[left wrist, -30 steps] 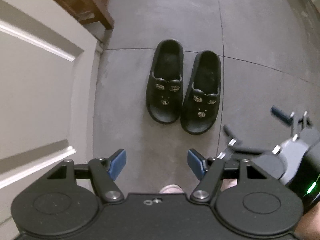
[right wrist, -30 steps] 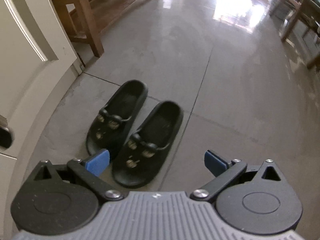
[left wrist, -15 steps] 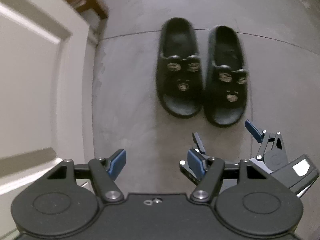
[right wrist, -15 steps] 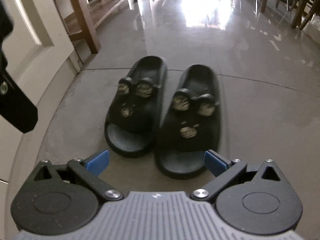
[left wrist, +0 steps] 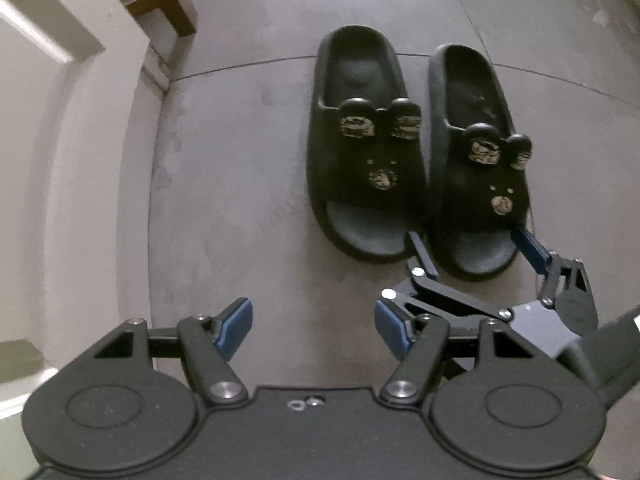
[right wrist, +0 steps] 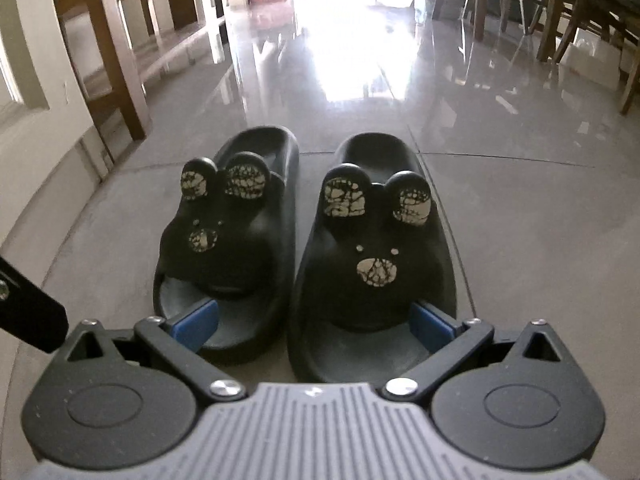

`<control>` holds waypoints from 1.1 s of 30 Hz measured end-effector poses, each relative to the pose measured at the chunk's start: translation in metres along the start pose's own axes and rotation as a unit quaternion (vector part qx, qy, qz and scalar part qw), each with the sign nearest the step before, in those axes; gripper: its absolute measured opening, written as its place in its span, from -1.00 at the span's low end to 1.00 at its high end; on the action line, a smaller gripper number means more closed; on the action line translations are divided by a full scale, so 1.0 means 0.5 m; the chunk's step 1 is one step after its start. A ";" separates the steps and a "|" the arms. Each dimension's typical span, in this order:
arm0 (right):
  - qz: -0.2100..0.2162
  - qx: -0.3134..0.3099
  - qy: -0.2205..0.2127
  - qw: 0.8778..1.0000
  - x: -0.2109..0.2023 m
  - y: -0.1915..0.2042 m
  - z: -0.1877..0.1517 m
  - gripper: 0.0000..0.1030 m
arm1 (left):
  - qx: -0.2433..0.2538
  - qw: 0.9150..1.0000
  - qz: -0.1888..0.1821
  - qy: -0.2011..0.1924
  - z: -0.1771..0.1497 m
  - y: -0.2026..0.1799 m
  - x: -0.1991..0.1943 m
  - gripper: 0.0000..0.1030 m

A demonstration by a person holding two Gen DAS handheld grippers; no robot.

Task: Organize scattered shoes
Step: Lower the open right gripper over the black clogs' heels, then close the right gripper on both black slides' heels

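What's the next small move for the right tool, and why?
Probably ease the right tool forward and close on the right slipper. Its fingers stand open either side of that slipper's toe end without pressing it. The left tool hangs open over bare floor.

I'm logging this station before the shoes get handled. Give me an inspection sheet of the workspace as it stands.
Surface: grey tiled floor, glossy, bare around the shoes.
Job's things: two black bear-face slippers, left slipper and right slipper, side by side, toes toward the cameras.
Clutter: nothing seen.
Grippers: left tool open over bare floor; right tool open, fingers either side of the right slipper's toe, contact unclear.
Cables: nothing seen.
Surroundings: white door, wooden furniture, chairs.
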State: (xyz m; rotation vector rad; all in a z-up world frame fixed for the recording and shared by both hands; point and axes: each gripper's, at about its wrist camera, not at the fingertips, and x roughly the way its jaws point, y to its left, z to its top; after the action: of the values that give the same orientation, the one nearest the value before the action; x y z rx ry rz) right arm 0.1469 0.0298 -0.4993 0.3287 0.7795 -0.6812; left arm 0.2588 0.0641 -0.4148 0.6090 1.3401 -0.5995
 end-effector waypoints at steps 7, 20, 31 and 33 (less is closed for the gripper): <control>-0.030 -0.021 -0.045 0.998 -0.004 0.018 -0.049 0.99 | -0.014 1.000 0.006 -0.020 -0.041 0.020 0.048 0.31; -0.035 -0.035 -0.087 0.995 0.058 0.040 -0.067 0.99 | -0.031 0.999 -0.013 -0.025 -0.096 0.043 0.062 0.31; -0.049 0.005 -0.102 0.994 0.129 0.071 -0.022 0.99 | -0.038 0.999 -0.012 -0.022 -0.116 0.062 0.056 0.31; -0.041 0.014 -0.106 0.993 0.139 0.059 -0.010 0.94 | -0.038 0.999 -0.012 -0.023 -0.117 0.063 0.053 0.31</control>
State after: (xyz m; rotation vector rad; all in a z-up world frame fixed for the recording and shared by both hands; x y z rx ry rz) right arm 0.1997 0.0241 -0.5530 0.2454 0.5846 -0.7916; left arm 0.2438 0.1266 -0.4469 0.5143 1.3230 -0.5764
